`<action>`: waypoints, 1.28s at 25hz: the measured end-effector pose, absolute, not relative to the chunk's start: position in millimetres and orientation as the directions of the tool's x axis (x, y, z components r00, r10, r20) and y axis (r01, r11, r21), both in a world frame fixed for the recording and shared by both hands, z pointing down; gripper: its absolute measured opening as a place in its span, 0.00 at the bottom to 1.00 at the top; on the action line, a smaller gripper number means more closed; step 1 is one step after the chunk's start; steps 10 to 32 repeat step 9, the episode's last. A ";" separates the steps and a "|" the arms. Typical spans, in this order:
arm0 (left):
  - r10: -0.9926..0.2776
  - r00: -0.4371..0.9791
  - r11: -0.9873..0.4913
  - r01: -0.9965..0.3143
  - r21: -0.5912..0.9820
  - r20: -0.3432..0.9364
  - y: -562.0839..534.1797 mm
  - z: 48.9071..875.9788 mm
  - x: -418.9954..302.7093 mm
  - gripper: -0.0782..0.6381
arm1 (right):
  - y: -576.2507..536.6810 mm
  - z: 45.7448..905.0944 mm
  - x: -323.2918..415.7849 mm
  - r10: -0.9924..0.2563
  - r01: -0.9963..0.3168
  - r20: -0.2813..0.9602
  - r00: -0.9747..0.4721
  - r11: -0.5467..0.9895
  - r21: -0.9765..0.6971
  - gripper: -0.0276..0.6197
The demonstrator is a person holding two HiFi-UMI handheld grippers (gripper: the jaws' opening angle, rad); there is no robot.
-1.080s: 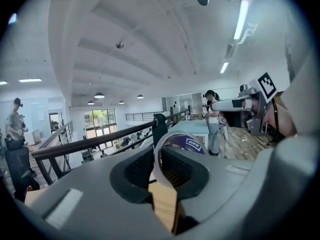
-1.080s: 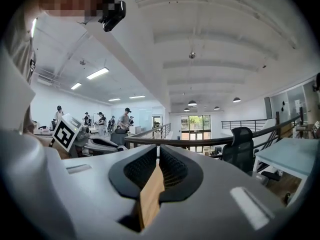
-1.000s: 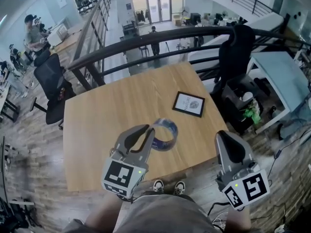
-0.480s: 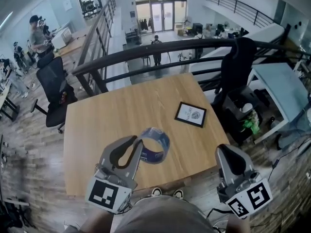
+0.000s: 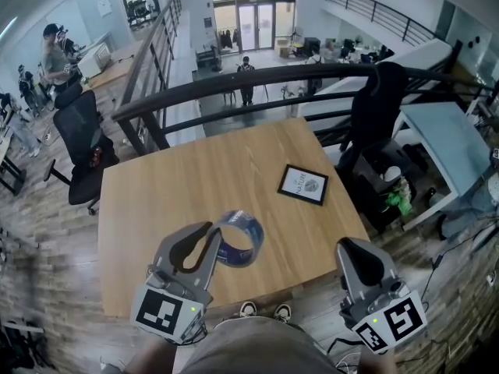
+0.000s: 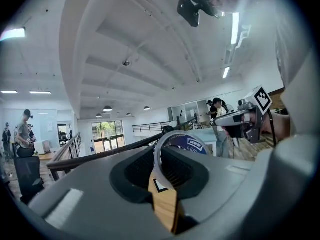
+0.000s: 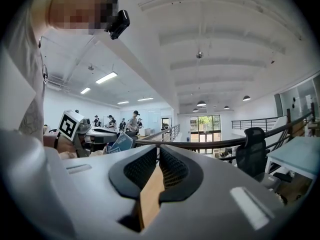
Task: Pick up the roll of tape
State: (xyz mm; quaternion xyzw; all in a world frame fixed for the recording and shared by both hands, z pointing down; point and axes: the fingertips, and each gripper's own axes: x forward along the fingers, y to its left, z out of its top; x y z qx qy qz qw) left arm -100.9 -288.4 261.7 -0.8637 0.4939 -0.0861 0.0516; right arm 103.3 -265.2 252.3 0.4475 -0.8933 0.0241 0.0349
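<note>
Roll of tape (image 5: 238, 238): hangs clear of wooden table (image 5: 171, 185), pinched by its wall in left gripper (image 5: 212, 236). Right gripper (image 5: 349, 249): pressed together, empty, near table's edge.

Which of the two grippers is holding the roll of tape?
The left gripper: its jaws pinch the wall of the blue roll of tape. The right gripper is shut with nothing between its jaws.

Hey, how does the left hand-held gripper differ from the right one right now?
The left hand-held gripper is shut on the roll of tape; the right hand-held gripper is shut with nothing between its jaws. The left one reaches over the wooden table, while the right one sits just off the table's near edge. Both are grey, carry a marker cube and point away from the person.
</note>
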 end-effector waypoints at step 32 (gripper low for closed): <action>-0.853 0.511 -0.522 -0.836 -0.171 0.105 -294.2 262.2 -103.7 0.18 | -266.0 260.1 99.3 -0.812 -0.818 0.106 -0.573 0.574 -0.026 0.08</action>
